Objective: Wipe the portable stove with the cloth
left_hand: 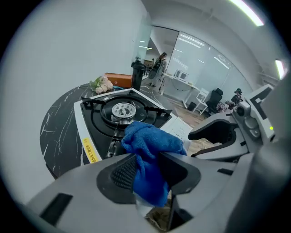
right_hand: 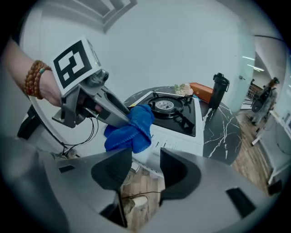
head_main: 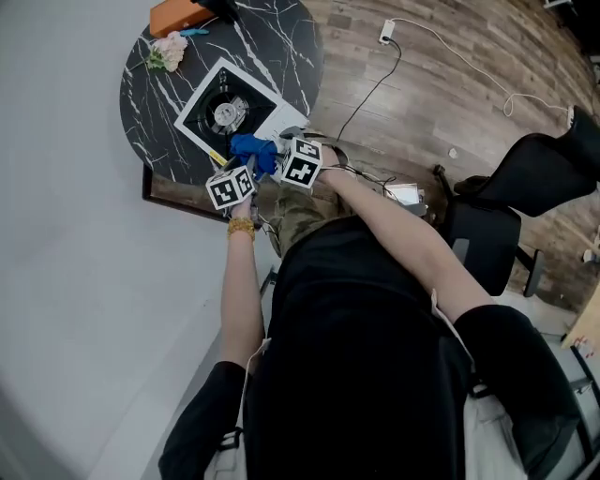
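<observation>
The white portable stove [head_main: 230, 112] with its black burner top sits on the round black marble table [head_main: 150, 103]. A blue cloth [head_main: 253, 150] hangs over the stove's near corner. My left gripper [head_main: 239, 173] is shut on it. In the left gripper view the cloth [left_hand: 150, 141] fills the gap of the left gripper [left_hand: 150, 167], with the stove [left_hand: 122, 111] just beyond. In the right gripper view the cloth [right_hand: 129, 129] bunches at the left gripper's tip [right_hand: 127, 119]. My right gripper [right_hand: 145, 170] stands open and empty a little short of the cloth, over the table's edge.
A black bottle [right_hand: 219, 91], an orange box [head_main: 178, 14] and a small bunch of flowers [head_main: 169, 52] stand at the table's far side. A black office chair [head_main: 525, 187] and a white cable [head_main: 441, 42] are on the wood floor to the right.
</observation>
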### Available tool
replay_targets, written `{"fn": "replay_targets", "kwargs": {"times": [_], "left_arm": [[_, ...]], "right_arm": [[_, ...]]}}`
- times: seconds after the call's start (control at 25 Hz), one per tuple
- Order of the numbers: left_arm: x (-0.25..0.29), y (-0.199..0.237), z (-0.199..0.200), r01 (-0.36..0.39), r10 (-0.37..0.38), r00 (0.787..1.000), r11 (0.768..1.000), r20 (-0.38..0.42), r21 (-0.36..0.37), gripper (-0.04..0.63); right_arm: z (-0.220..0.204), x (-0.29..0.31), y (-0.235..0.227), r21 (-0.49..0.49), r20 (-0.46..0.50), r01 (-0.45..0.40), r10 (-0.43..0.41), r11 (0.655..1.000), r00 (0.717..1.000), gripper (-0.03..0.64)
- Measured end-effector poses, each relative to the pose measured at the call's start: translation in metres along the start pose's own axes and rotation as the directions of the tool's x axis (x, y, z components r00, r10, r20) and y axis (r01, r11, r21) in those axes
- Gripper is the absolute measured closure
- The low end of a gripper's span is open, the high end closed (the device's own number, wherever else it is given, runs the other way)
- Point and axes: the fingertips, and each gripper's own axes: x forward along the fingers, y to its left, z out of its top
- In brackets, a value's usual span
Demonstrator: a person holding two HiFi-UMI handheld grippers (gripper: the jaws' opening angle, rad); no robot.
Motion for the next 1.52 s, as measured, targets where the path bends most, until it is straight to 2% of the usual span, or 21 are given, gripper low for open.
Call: {"fn": "replay_targets", "kwargs": {"times": [0.12, 0.24, 0.32, 0.4, 0.48, 0.56, 0.64, 0.76, 0.88, 0.92, 1.04, 1.08, 1.12, 1.24, 1.36, 1.52], "left_arm": [[0.000, -0.007, 0.000, 0.035, -0.035, 0.999, 0.999, -0.014, -0.012, 0.522], [-0.017, 0.003, 0.014, 0.041, -0.039, 0.998, 0.999, 0.050, -0.031, 0.558], [-0.042, 0.031, 0.030, -0.023, 0.018, 0.996, 0.998, 0.086, 0.050, 0.561], [-0.064, 0.065, 0.051, -0.115, 0.098, 0.988, 0.982, 0.121, 0.148, 0.563], [-0.073, 0.099, 0.070, -0.181, 0.155, 0.977, 0.966, 0.146, 0.186, 0.563], [-0.070, 0.133, 0.086, -0.219, 0.192, 0.972, 0.948, 0.133, 0.230, 0.563], [-0.055, 0.156, 0.100, -0.229, 0.211, 0.973, 0.919, 0.091, 0.320, 0.562], [-0.015, 0.175, 0.111, -0.195, 0.206, 0.978, 0.887, 0.019, 0.418, 0.563], [0.009, 0.184, 0.113, -0.145, 0.178, 0.984, 0.874, -0.029, 0.464, 0.566], [0.010, 0.183, 0.112, -0.128, 0.169, 0.985, 0.859, -0.039, 0.495, 0.568], [0.010, 0.179, 0.108, -0.106, 0.180, 0.982, 0.773, -0.056, 0.625, 0.572], [0.011, 0.176, 0.106, -0.100, 0.185, 0.981, 0.748, -0.061, 0.656, 0.574], [0.011, 0.173, 0.104, -0.086, 0.182, 0.981, 0.733, -0.073, 0.674, 0.574], [0.007, 0.154, 0.092, 0.016, 0.125, 0.981, 0.713, -0.149, 0.700, 0.574], [0.001, 0.128, 0.071, 0.137, 0.046, 0.973, 0.677, -0.228, 0.723, 0.574], [-0.010, 0.106, 0.039, 0.273, -0.028, 0.943, 0.633, -0.331, 0.724, 0.574]], "right_arm": [[0.004, 0.002, -0.007, -0.043, -0.014, 0.028, -0.028, 0.999, 1.000, 0.448], [0.004, 0.006, -0.022, -0.047, -0.068, 0.036, -0.039, 0.998, 0.997, 0.448], [0.002, 0.017, -0.025, -0.067, -0.140, 0.013, -0.022, 0.998, 0.990, 0.448], [0.005, 0.025, -0.024, -0.111, -0.199, -0.032, 0.009, 0.993, 0.980, 0.434], [0.007, 0.027, -0.022, -0.143, -0.272, -0.080, 0.039, 0.987, 0.961, 0.431], [0.009, 0.032, -0.018, -0.156, -0.359, -0.113, 0.051, 0.981, 0.932, 0.431], [0.009, 0.035, -0.015, -0.164, -0.438, -0.126, 0.042, 0.978, 0.898, 0.431], [0.008, 0.036, -0.017, -0.179, -0.508, -0.130, 0.021, 0.975, 0.861, 0.431], [0.008, 0.037, -0.020, -0.174, -0.522, -0.141, 0.031, 0.975, 0.852, 0.431], [0.009, 0.037, -0.021, -0.160, -0.524, -0.146, 0.042, 0.976, 0.851, 0.431], [0.012, 0.037, -0.024, -0.132, -0.548, -0.163, 0.065, 0.978, 0.834, 0.473], [0.013, 0.038, -0.026, -0.141, -0.560, -0.175, 0.067, 0.974, 0.826, 0.485], [0.013, 0.039, -0.027, -0.152, -0.572, -0.188, 0.069, 0.970, 0.818, 0.496], [0.015, 0.043, -0.030, -0.157, -0.595, -0.198, 0.067, 0.968, 0.801, 0.531], [0.014, 0.046, -0.032, -0.151, -0.613, -0.168, 0.041, 0.974, 0.789, 0.540], [0.017, 0.049, -0.029, -0.158, -0.612, -0.121, -0.001, 0.980, 0.791, 0.540]]}}
